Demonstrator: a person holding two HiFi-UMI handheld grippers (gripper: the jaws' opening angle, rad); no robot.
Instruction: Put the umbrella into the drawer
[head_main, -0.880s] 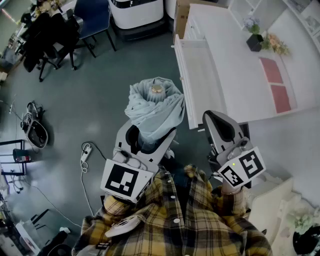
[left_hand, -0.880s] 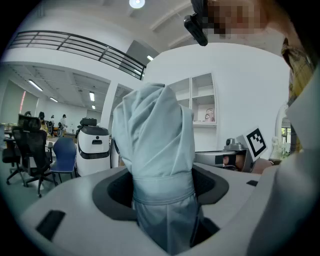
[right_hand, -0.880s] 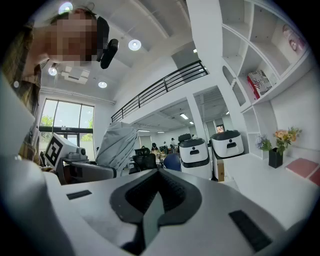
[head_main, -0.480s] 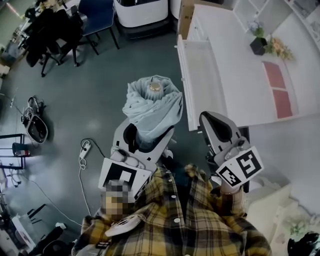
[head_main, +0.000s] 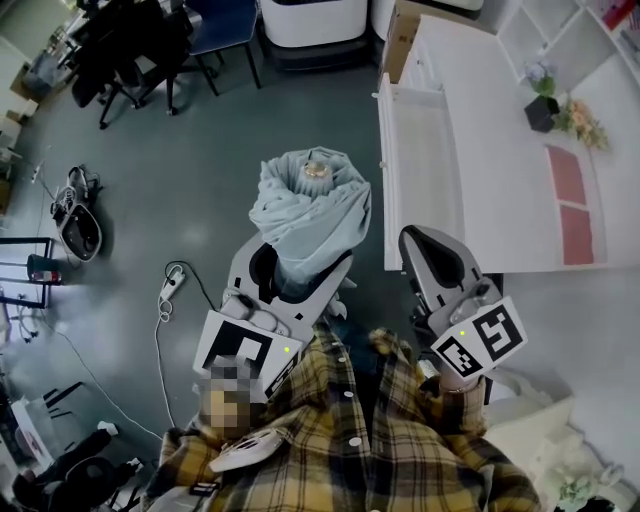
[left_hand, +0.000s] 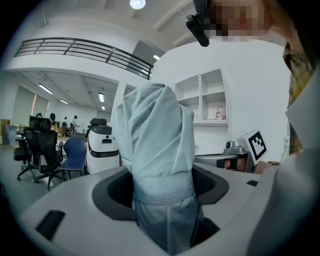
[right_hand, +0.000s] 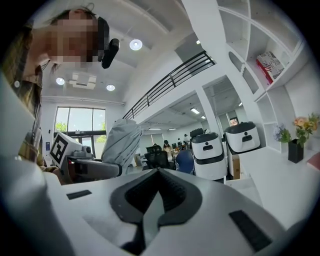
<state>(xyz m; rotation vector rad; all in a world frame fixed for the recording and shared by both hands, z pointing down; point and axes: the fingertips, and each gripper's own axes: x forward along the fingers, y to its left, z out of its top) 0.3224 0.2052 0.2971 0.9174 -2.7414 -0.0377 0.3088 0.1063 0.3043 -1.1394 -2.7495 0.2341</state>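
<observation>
Between left gripper fingers, umbrella upright

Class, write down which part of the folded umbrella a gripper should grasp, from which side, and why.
Grip the umbrella at its strapped waist, where the cloth is cinched narrowest, coming from the end away from its capped tip, one jaw on each side. The left gripper holds it there; the bunched cloth above is wider and loose.

Folded pale-blue umbrella beside open drawer
</observation>
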